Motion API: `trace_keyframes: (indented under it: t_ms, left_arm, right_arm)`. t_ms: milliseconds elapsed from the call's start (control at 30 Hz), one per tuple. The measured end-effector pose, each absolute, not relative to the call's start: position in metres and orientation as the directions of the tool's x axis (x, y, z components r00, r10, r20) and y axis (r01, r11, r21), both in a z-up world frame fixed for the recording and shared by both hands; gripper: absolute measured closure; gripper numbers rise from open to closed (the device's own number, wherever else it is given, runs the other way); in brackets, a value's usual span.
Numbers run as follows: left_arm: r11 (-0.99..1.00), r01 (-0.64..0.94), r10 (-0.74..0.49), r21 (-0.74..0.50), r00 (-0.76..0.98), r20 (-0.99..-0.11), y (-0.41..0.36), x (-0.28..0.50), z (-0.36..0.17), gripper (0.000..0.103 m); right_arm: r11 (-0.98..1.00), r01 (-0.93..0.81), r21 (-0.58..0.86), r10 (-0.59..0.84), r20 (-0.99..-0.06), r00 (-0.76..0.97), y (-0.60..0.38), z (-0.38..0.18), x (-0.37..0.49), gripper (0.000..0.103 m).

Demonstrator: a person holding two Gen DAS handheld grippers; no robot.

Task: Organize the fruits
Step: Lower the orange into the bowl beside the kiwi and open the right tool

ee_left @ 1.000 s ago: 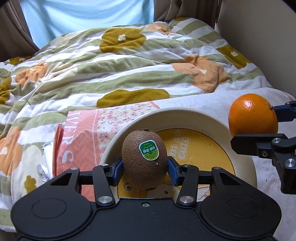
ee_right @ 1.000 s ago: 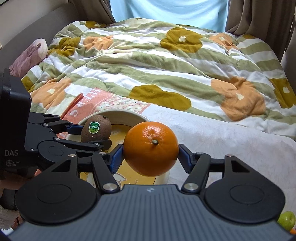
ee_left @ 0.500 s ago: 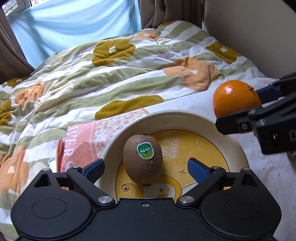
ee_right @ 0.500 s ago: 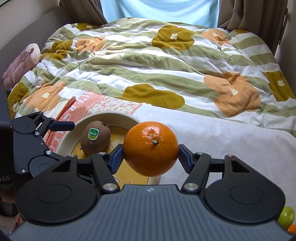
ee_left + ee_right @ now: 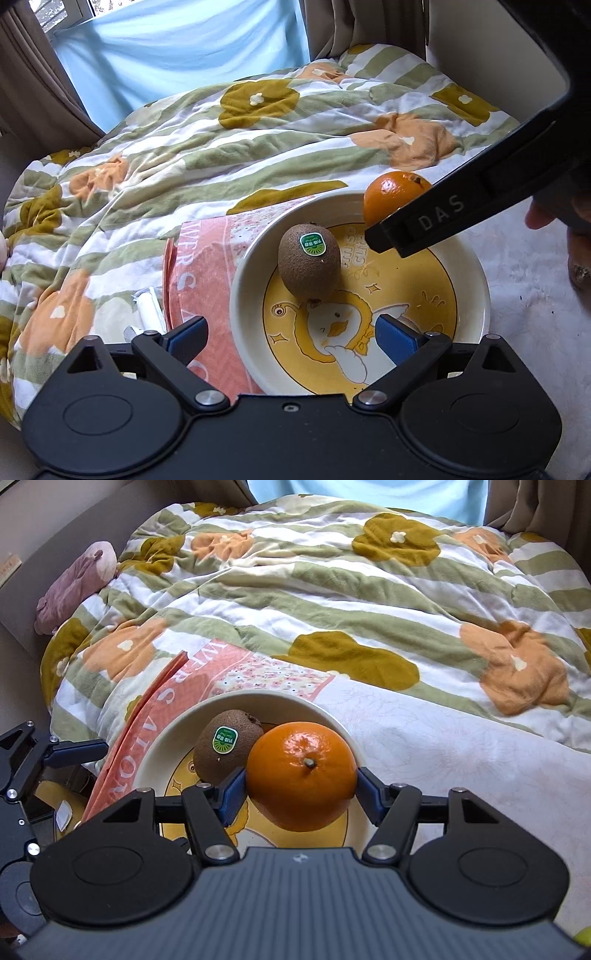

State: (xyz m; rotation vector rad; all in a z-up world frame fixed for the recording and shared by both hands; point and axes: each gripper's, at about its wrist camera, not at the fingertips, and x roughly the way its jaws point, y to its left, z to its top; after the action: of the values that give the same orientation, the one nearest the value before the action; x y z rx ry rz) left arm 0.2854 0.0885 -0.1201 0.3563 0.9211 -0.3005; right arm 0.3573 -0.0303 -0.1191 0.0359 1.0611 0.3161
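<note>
My right tool (image 5: 301, 790) grips the orange (image 5: 301, 775) over the plate (image 5: 166, 738). My left tool (image 5: 291, 336) stands wide, empty. I should lower the orange at three o'clock of the kiwi (image 5: 309, 266), clear of it, then let go gently. One kiwi, one orange, one plate on the bed (image 5: 461, 746).

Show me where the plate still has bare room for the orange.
Free: the plate floor right of the kiwi, over the duck print to the right rim. Crowded: the left side, where the kiwi sits. The right gripper holds the orange.
</note>
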Motion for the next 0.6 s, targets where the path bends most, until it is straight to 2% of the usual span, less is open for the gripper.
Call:
trace_keyframes:
  t_ms: [400,467,500,600]
  left_arm:
    - [0.920,0.369,-0.114,0.130,0.571,-0.813,0.100,0.280,-0.121,0.004]
    - [0.920,0.368,-0.113,0.131,0.572,-0.813,0.099,0.279,-0.120,0.004]
    - [0.922,0.365,-0.111,0.131,0.572,-0.813,0.099,0.278,-0.120,0.004]
    - [0.933,0.338,-0.096,0.128,0.573,-0.814,0.101,0.274,-0.119,0.004]
  right_arm:
    - [0.940,-0.326,0.103,0.246,-0.867,0.434,-0.016,-0.142,0.361,0.023]
    - [0.937,-0.333,0.103,0.258,-0.847,0.465,-0.016,-0.137,0.359,0.012]
    - [0.933,-0.340,0.119,0.279,-0.836,0.472,-0.017,-0.135,0.358,0.000]
    - [0.934,-0.333,0.125,0.292,-0.806,0.515,-0.018,-0.126,0.352,0.000]
